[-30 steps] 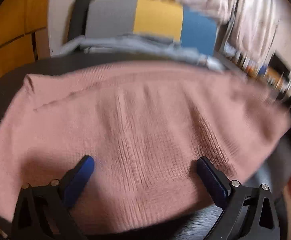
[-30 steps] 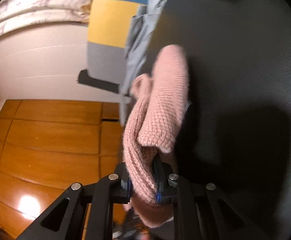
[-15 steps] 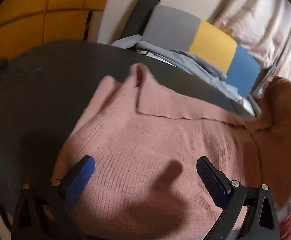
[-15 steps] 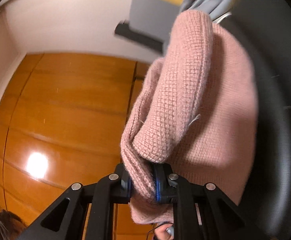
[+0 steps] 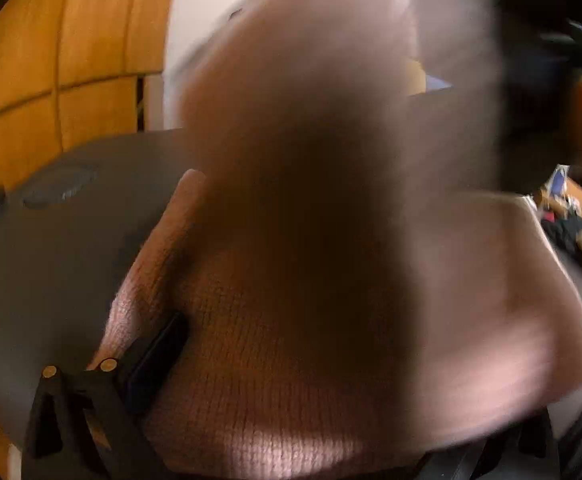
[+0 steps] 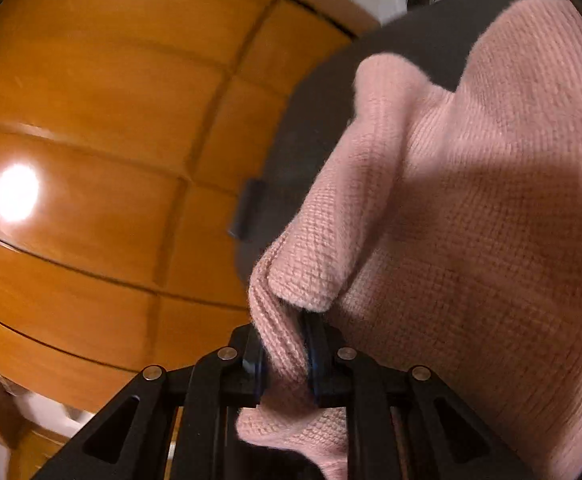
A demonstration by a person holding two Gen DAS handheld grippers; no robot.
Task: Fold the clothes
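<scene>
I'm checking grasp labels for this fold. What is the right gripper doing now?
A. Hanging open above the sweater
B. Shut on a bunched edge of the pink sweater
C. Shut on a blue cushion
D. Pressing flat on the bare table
B: in the right wrist view the right gripper has its pads closed on a bunched fold of the pink sweater, with knit squeezed between them.

Pink knit sweater (image 6: pixel 471 220), coarse; glossy wood panelling (image 6: pixel 103 92); matt dark table (image 5: pixel 51 248).

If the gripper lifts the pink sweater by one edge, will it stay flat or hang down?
The pink sweater would probably hang limp: it bunches where the right gripper pinches it. Its thick knit suggests little slipping.
</scene>
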